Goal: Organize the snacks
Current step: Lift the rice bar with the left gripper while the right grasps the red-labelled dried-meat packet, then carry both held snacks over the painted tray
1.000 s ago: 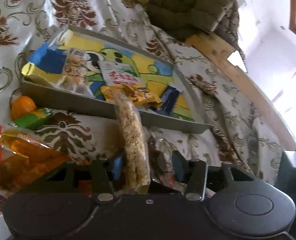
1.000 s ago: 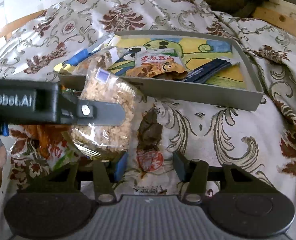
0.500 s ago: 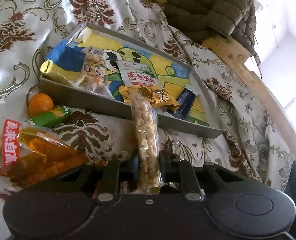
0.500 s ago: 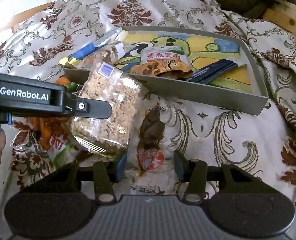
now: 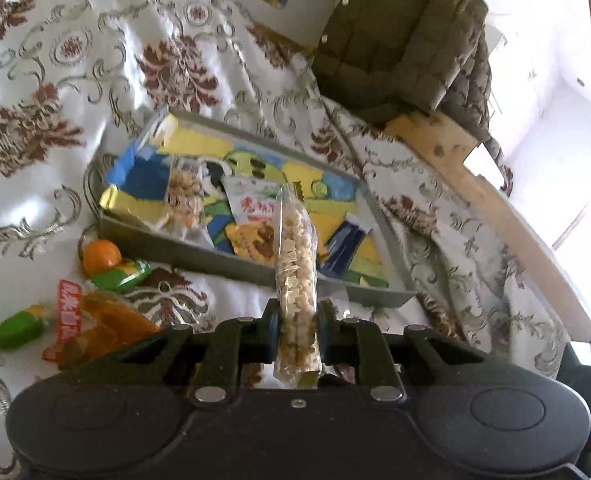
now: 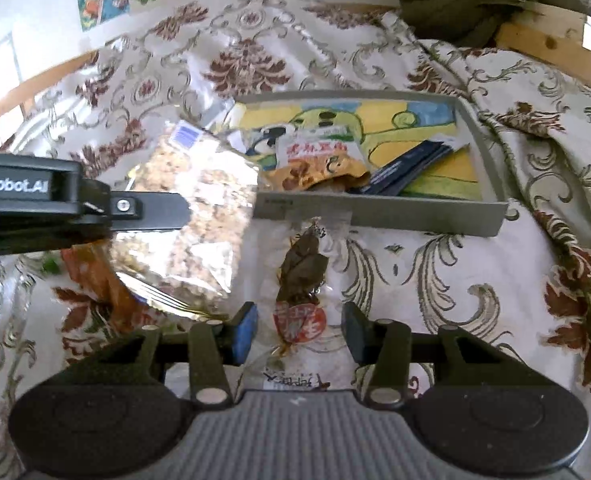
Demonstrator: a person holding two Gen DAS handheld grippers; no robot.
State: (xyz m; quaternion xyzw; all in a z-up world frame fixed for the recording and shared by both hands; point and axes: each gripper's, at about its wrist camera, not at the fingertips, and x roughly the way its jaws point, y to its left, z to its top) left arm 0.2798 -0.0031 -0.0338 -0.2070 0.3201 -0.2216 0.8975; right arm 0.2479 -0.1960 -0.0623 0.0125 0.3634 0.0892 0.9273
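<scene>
My left gripper (image 5: 297, 334) is shut on a clear bag of puffed grain snack (image 5: 295, 264) and holds it raised, just short of the grey tray (image 5: 199, 254). The right wrist view shows the same bag (image 6: 199, 216) clamped by the left gripper's finger (image 6: 151, 210). The tray (image 6: 379, 216) holds several snack packets, among them a white-and-orange packet (image 6: 315, 164) and a dark blue one (image 6: 411, 168). My right gripper (image 6: 299, 332) is open, low over a clear packet with a brown snack and red label (image 6: 301, 280) lying on the cloth.
An orange (image 5: 101, 256), green wrapped candies (image 5: 121, 278) and an orange-red packet (image 5: 95, 328) lie on the patterned cloth left of the tray. An olive quilted jacket (image 5: 403, 36) and a wooden board (image 5: 491, 196) are behind.
My left gripper closed on the grain snack bag, lifted it off the cloth and carried it toward the tray. My right gripper stayed open over the brown snack packet.
</scene>
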